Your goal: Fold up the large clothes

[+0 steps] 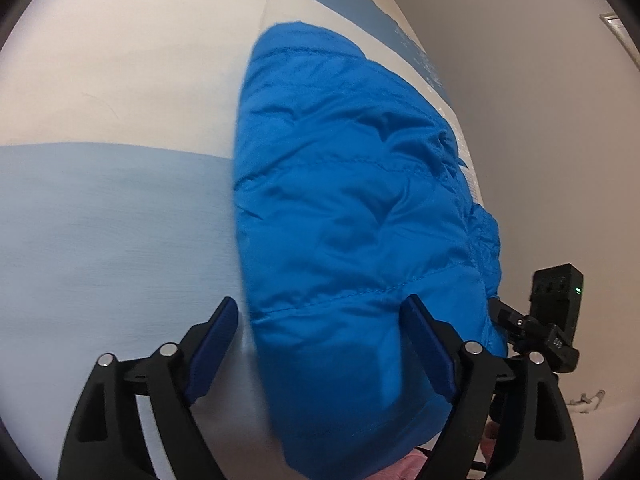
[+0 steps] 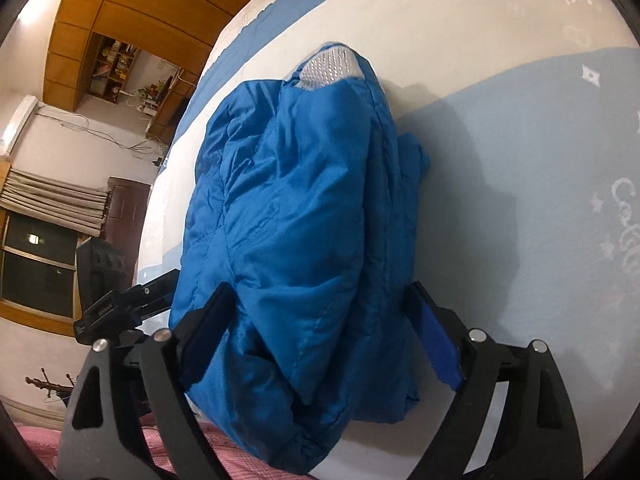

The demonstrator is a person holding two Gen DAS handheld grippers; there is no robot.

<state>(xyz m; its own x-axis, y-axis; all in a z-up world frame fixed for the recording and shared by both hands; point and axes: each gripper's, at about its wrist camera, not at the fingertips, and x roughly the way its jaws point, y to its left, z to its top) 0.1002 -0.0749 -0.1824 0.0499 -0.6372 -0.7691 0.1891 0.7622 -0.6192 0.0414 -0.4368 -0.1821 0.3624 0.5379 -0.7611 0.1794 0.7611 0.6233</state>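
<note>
- Your left gripper (image 1: 320, 344) stands wide, pads clear of cloth, with the near edge of the blue puffer jacket (image 1: 344, 216) lying between its fingers.
- Your right gripper (image 2: 324, 336) is just as wide, straddling the jacket's near end without pressing it.
- The jacket lies bundled on the bedsheet (image 2: 520, 184), near its edge.
- It looks light, soft, slippery and springy; take hold at a stitched seam.
- Cursive writing (image 2: 626, 216) on the sheet, beyond the jacket, is unreadable.
</note>
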